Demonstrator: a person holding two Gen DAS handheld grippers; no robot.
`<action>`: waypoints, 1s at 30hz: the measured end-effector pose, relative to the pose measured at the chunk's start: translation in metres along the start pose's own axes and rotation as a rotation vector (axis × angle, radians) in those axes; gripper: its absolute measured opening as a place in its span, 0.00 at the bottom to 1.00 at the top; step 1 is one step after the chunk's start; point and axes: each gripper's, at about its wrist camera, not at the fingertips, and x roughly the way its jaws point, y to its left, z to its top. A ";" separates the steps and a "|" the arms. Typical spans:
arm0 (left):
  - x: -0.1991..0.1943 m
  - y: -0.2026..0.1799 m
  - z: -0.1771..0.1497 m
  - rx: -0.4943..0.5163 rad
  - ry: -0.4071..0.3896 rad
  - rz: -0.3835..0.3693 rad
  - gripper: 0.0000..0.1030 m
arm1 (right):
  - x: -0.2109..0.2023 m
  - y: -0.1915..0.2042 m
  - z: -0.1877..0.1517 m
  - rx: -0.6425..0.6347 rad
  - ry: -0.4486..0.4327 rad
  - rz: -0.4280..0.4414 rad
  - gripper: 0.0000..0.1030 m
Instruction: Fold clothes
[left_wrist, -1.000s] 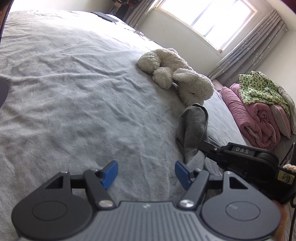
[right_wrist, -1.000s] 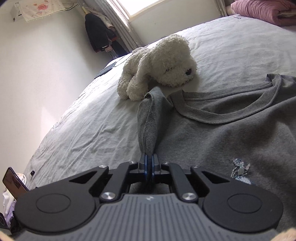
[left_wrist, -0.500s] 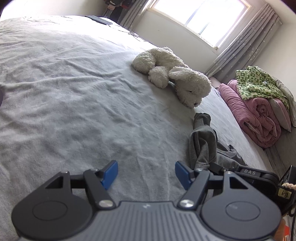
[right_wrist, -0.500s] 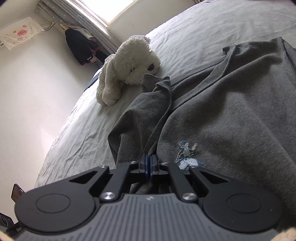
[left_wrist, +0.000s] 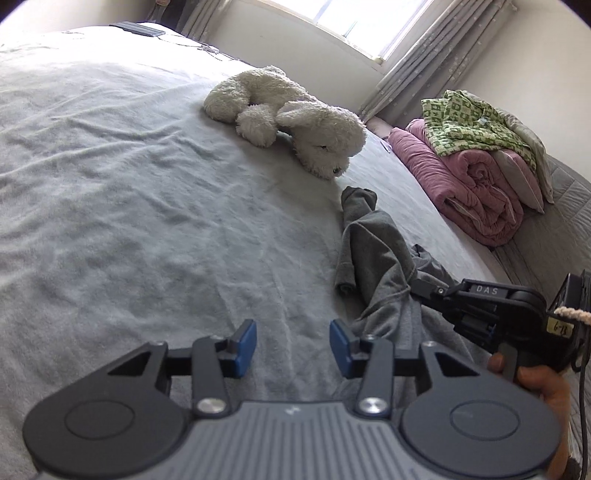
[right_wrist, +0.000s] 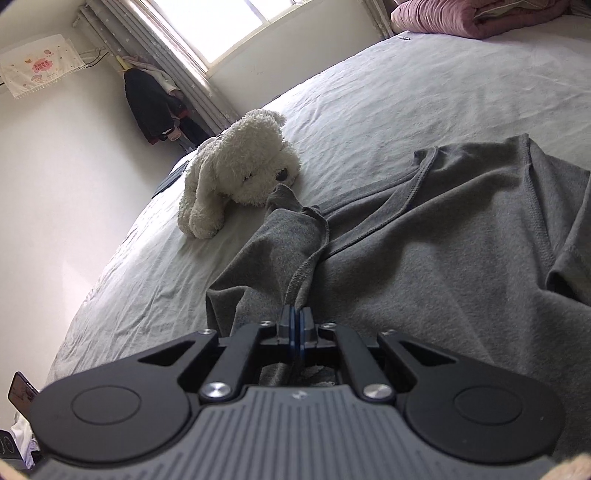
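— Where's the shirt?
— The grey shirt (right_wrist: 443, 236) lies spread on the bed (left_wrist: 129, 192), one sleeve bunched toward the white plush dog (left_wrist: 295, 122); the shirt's near end is cut off below the frame.
— And the claws?
— Both tilt downward; the right claw (right_wrist: 296, 325) is clenched on a shirt fold; the left claw (left_wrist: 292, 345) hovers over bare sheet, closing with nothing between its pads.
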 end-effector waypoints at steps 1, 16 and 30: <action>0.000 -0.001 0.000 0.005 0.009 0.003 0.48 | 0.000 -0.003 0.001 0.001 0.000 -0.017 0.02; 0.080 -0.003 0.031 -0.284 0.026 -0.158 0.55 | 0.007 -0.033 0.008 0.106 0.049 0.046 0.02; 0.106 -0.021 0.047 -0.409 -0.041 -0.039 0.06 | 0.005 -0.026 0.006 0.085 0.042 0.078 0.07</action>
